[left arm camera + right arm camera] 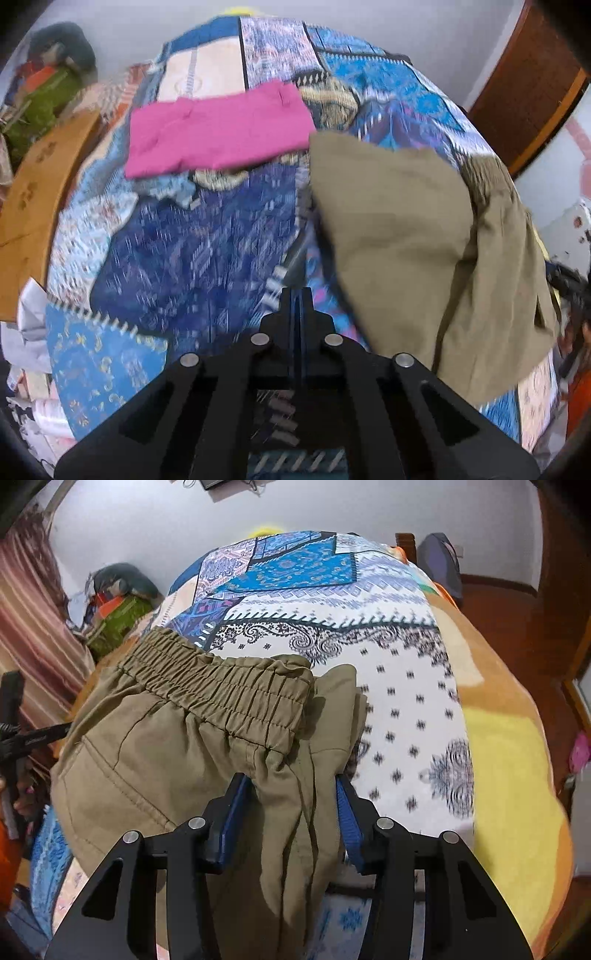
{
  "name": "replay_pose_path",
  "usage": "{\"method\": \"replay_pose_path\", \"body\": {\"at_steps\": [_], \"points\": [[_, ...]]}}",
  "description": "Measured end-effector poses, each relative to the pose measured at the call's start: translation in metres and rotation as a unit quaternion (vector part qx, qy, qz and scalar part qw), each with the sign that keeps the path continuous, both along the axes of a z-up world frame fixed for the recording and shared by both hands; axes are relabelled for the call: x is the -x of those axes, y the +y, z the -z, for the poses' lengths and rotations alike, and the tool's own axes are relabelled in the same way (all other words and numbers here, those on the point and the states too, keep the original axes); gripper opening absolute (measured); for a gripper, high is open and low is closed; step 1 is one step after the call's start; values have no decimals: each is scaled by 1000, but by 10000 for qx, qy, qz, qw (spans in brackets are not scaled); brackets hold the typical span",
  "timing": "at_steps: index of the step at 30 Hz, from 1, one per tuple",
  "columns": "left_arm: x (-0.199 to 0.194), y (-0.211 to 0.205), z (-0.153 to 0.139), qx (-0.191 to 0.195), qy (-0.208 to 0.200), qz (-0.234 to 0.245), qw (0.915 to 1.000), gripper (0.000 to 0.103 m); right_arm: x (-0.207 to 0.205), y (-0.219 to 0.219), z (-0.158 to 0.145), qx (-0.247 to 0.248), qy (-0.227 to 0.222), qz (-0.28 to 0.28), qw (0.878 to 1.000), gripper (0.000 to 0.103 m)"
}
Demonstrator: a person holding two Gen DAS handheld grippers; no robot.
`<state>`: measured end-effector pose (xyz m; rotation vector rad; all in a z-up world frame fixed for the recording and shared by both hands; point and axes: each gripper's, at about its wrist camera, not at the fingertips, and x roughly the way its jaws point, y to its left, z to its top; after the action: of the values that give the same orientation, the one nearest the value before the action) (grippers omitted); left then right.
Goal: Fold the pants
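Olive-khaki pants [192, 731] with an elastic waistband lie bunched on the patterned bedspread [406, 709]. In the right wrist view they drape between my right gripper's [291, 786] blue-padded fingers [236, 805], which stand apart around the cloth near the waistband corner. In the left wrist view the pants [406, 229] lie in a heap at the right. My left gripper [296, 295] is shut and empty, held above the blue bedspread [192, 251] just left of the pants.
A folded pink garment [218, 133] lies on the bed beyond the left gripper. A wooden bed frame [37, 206] and clutter stand at the left. A wooden door [532, 85] is at the right. An orange-yellow blanket [509, 775] covers the bed's right side.
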<state>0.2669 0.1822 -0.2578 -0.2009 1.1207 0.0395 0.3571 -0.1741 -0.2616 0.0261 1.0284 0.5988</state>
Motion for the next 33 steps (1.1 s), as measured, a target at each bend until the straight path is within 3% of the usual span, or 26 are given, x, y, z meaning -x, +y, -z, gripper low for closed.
{"method": "replay_pose_path", "body": {"at_steps": [5,7,10,12,17,29,31,33], "points": [[11,6,-19,308,-277,120,9991,5,1,-9,-7,28,148,56,9999,47],[14,6,-27,556,-430,161,9974,20,8,-10,-10,123,152,81,9998,48],[12,-3,-30,668,-516,268,9961,40,19,-13,-9,170,266,117,9994,57],[11,-9,-26,773,-489,410,9950,46,23,-14,-8,176,278,165,9993,60],[0,-21,-4,1084,-104,613,9922,47,20,-21,0,-195,522,276,9981,62],[-38,-33,-1,1178,-164,748,9901,52,-11,-5,10,-623,607,-15,9962,61],[-43,-40,-2,1011,-216,812,9913,50,-13,-3,10,-634,558,-89,9964,58],[-46,-51,-1,528,-267,844,9947,41,-14,-2,9,-620,494,-117,9968,51]]}}
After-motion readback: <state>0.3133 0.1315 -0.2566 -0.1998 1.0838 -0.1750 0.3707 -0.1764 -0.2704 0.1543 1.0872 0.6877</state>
